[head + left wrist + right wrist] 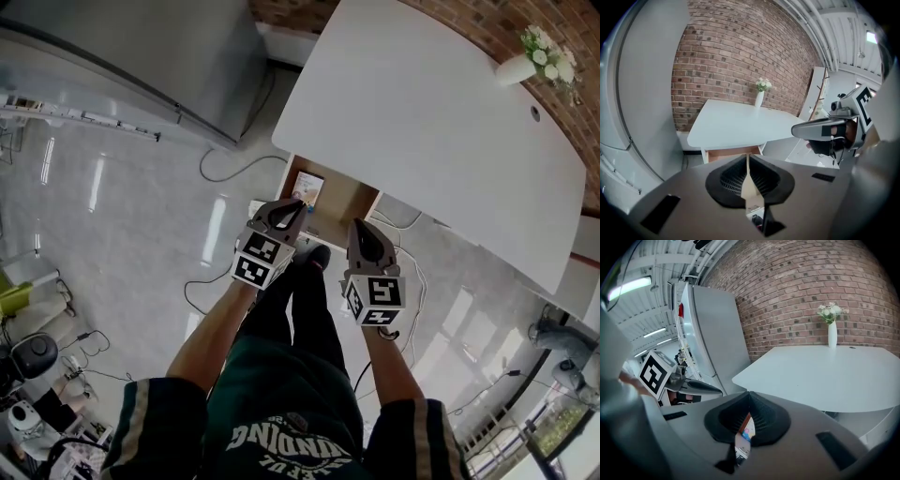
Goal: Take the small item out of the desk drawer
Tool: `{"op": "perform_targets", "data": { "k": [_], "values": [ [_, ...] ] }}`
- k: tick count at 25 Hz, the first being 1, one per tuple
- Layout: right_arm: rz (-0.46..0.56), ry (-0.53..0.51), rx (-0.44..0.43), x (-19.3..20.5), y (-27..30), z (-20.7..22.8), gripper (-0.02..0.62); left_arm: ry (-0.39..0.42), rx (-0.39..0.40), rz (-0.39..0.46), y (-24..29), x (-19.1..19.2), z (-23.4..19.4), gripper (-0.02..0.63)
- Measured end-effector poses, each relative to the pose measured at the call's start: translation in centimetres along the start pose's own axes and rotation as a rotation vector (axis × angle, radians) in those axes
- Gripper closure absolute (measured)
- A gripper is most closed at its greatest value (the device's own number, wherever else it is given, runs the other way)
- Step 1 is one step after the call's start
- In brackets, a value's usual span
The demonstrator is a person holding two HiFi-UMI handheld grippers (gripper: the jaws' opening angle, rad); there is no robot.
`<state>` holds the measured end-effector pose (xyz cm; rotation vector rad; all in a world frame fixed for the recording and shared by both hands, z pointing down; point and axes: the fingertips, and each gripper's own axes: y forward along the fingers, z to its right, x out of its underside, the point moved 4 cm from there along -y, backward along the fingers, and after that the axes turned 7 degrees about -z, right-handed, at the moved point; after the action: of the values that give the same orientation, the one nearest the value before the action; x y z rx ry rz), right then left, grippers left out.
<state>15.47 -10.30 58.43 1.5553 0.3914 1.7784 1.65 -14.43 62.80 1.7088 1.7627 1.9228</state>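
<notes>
Below me in the head view, the white desk (pixel 422 122) has its drawer (pixel 345 199) pulled open at the near edge. The small item (pixel 307 187), a flat piece with colourful print, lies at the drawer's left end. I hold the left gripper (pixel 285 216) just over that end and the right gripper (pixel 361 232) over the drawer's front right. Neither touches the item. A vase of flowers (pixel 525 64) stands at the desk's far corner.

In the left gripper view, the jaws are clenched together with nothing between them. The desk (pixel 736 124) and the drawer's front (pixel 731 152) lie beyond their tips, with the right gripper (pixel 820 131) off to the side.

In the right gripper view, the jaws meet at their tips, empty. The small item (pixel 746 430) shows through the slit behind them, below the gripper.
</notes>
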Motion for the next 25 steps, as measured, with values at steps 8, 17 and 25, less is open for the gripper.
{"op": "perform_targets", "data": {
  "k": [8,17,25],
  "values": [
    [-0.025,0.018,-0.002,1.6,1.7,0.3,0.571,-0.028,-0.016,-0.033,2.2,1.4,-0.7,0.586],
    [-0.054,0.011,-0.008,3.5,3.8,0.3,0.572,-0.072,-0.045,-0.082,5.4,3.4,-1.7,0.485],
    [-0.063,0.028,0.001,4.7,5.0,0.6,0.571,-0.146,-0.059,-0.127,8.0,5.3,-2.6,0.357]
  ]
}}
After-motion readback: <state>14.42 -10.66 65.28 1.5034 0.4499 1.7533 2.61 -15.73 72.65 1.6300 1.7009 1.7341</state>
